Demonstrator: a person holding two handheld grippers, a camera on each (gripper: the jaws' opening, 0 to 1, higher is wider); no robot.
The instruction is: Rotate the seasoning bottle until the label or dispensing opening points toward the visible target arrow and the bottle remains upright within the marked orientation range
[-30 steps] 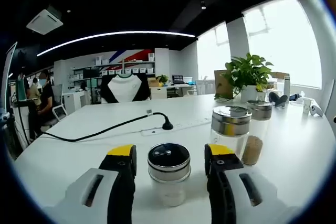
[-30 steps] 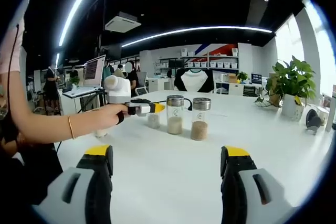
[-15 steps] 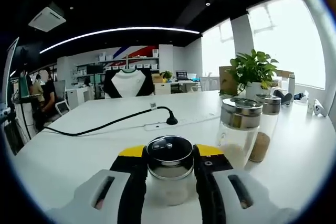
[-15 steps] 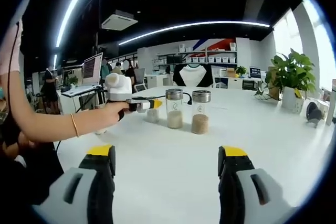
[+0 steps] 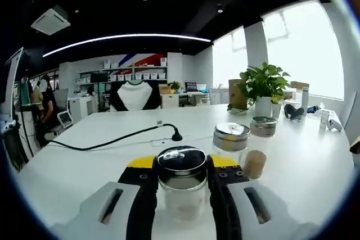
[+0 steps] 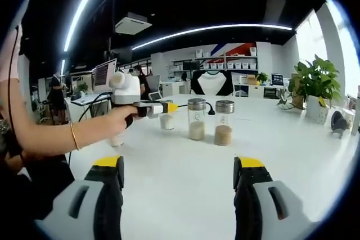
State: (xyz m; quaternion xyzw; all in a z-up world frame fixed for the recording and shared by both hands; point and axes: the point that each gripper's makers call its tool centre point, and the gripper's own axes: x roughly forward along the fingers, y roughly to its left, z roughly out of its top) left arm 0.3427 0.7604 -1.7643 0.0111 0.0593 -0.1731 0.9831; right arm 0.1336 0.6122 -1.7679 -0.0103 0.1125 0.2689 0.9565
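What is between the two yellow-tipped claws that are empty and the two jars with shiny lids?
Just bare white table, in the right gripper view: nothing sits between the open right gripper and the two glass jars with shiny metal lids.

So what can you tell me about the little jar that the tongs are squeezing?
The jar is small, round and clear like glass, with a shiny metal lid that has a dark top. Pale powder fills its lower part. It stands upright on the white table, pinched at both sides by the left tongs, whose tips are yellow. In the right gripper view it stands left of two taller jars.
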